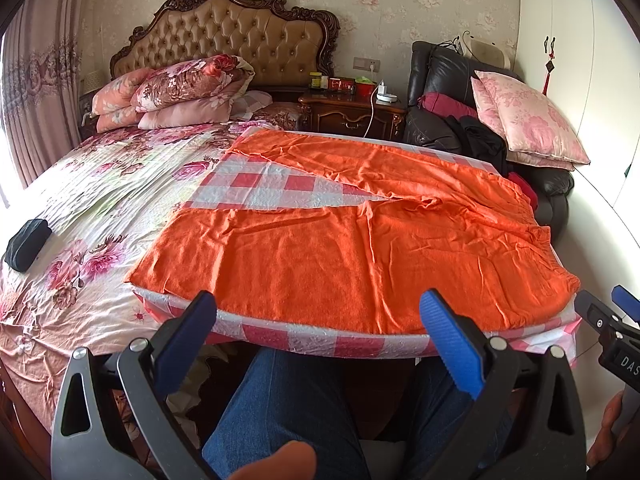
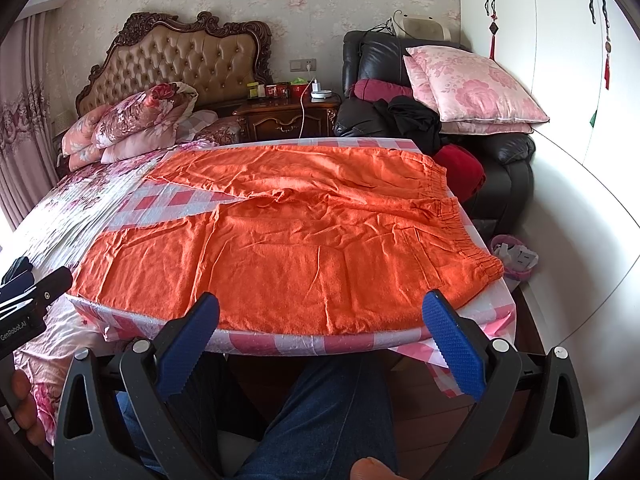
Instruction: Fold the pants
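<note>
Orange pants lie spread flat on a pink-and-white checked board, legs pointing left and the elastic waistband at the right. In the right wrist view the pants fill the board. My left gripper is open and empty, just in front of the near leg's edge. My right gripper is open and empty, in front of the near edge by the waist end. Each gripper's side shows in the other's view: the right gripper, the left gripper.
The board rests on a floral-sheeted bed with stacked quilts near the headboard. A black bundle lies on the bed at left. A nightstand, a black armchair with pink pillows. The person's jeans-clad legs are below.
</note>
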Demonstrator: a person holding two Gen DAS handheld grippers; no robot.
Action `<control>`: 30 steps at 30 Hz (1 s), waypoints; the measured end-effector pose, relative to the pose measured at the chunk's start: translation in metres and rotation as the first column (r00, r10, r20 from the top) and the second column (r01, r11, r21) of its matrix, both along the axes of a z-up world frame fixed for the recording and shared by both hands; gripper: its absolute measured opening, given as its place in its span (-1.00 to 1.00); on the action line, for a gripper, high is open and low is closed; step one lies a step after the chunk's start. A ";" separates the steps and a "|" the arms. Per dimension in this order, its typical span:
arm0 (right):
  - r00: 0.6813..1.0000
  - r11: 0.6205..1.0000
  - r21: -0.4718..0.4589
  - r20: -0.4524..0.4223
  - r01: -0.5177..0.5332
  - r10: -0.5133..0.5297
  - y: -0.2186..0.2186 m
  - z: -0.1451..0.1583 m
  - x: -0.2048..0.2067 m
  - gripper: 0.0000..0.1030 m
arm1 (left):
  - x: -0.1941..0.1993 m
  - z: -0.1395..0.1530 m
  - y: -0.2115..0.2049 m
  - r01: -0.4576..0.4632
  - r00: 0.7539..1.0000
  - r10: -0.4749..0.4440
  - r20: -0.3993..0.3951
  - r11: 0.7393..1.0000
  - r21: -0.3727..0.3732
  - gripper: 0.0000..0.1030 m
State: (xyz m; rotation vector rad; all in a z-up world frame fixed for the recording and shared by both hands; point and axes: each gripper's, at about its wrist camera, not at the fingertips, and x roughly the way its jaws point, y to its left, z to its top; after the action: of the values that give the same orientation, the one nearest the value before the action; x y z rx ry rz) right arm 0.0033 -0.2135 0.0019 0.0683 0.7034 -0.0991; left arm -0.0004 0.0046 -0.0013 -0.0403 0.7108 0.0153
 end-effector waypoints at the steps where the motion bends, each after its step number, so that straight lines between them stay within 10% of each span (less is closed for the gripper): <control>1: 1.000 1.000 0.000 0.000 0.000 0.000 0.000 0.000 0.000 0.91 | 0.000 0.000 0.001 0.000 1.000 0.000 0.000 1.000 0.000 0.97; 30: 1.000 1.000 0.001 -0.001 0.001 -0.001 0.000 0.001 -0.001 0.91 | 0.002 0.001 0.002 -0.001 1.000 0.001 -0.002 1.000 -0.003 0.97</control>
State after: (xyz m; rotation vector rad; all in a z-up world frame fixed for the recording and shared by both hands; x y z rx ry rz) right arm 0.0025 -0.2134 0.0024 0.0692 0.7041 -0.0996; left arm 0.0020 0.0061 -0.0001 -0.0438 0.7124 0.0155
